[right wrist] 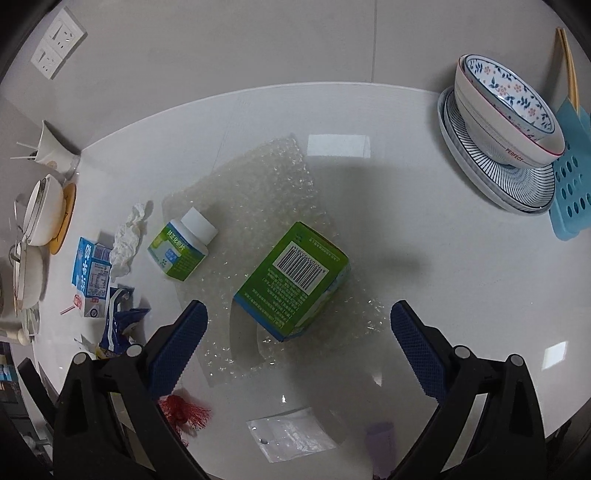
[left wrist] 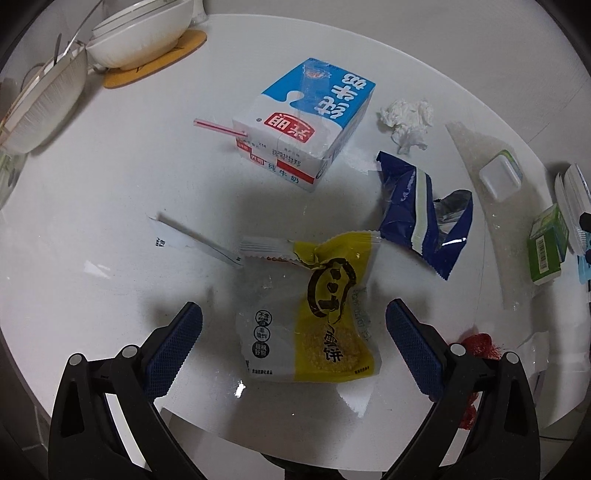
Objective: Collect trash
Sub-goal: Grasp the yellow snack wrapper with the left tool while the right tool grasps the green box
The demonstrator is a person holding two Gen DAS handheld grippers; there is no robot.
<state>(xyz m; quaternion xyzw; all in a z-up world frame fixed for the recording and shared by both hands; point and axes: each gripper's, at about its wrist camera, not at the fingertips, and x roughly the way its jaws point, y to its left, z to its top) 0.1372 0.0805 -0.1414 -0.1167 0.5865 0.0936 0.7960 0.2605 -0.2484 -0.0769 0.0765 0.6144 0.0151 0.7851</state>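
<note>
1. Trash scattered over the white desk (left wrist: 92, 258); nothing picked up.
2. Left tongs (left wrist: 293, 343) spread wide and empty, hovering over a yellow and white snack wrapper (left wrist: 314, 314) lying flat at lower centre of the left view, between the two blue pads.
3. Above the wrapper, at upper centre: blue and white milk carton (left wrist: 306, 122) on its side, pink straw (left wrist: 216, 127) poking out to the left.
4. Right of the carton: crumpled tissue (left wrist: 408, 120); below it a torn dark blue wrapper (left wrist: 417, 210), just beside the yellow wrapper's upper right corner.
5. White paper strip (left wrist: 192, 240) at left centre, reaching the yellow wrapper's top edge.
6. Upper left of the left view: white bowls (left wrist: 140, 33) on an orange coaster (left wrist: 155, 61).
7. Right tongs (right wrist: 299, 343) likewise wide open, gripping nothing, above a green box (right wrist: 291, 284) resting barcode-up on a sheet of bubble wrap (right wrist: 266, 184) at centre of the right view.
8. Left of the box: small white-capped bottle (right wrist: 183, 249) lying on the bubble wrap's edge.
9. Lower centre: clear plastic bag (right wrist: 291, 435); lower left: red tassel (right wrist: 184, 411).
10. Upper right of the right view: stacked patterned bowls (right wrist: 506, 110) on a striped plate (right wrist: 491, 181).
</note>
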